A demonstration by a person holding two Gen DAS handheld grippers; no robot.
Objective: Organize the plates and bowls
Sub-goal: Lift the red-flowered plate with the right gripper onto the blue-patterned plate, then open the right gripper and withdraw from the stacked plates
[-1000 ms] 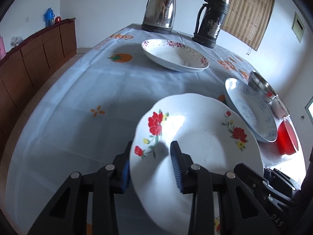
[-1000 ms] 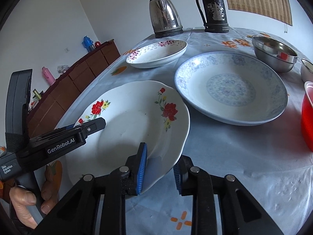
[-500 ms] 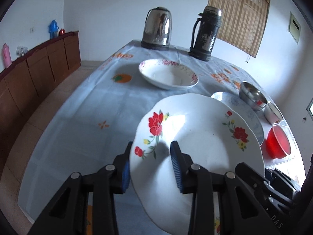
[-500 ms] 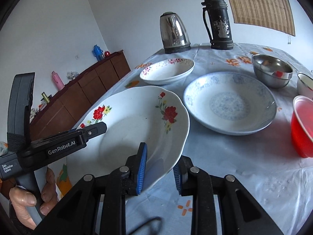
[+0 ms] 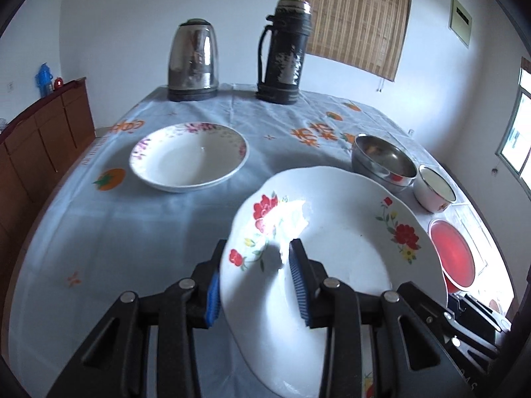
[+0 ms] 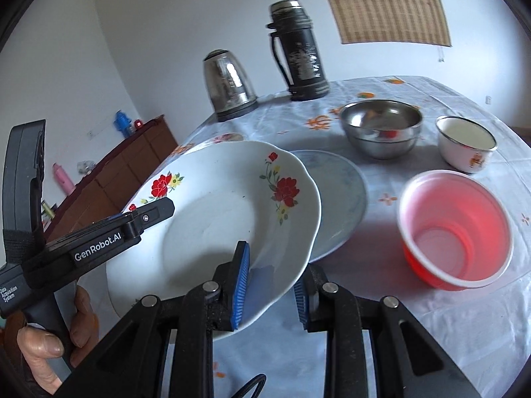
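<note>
Two grippers, left gripper and right gripper, clamp scalloped white red-flowered plate by rim.

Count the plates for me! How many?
3: the red-flowered plate held by both tongs, the blue-patterned plate partly under it, and the purple-flowered plate near the kettle.

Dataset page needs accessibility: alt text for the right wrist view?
Both grippers, right gripper and left gripper, clamp a red-flowered white plate above a blue-patterned plate. Beyond it on the tablecloth stand a red cup, steel bowl, enamel cup, kettle and flask.
</note>
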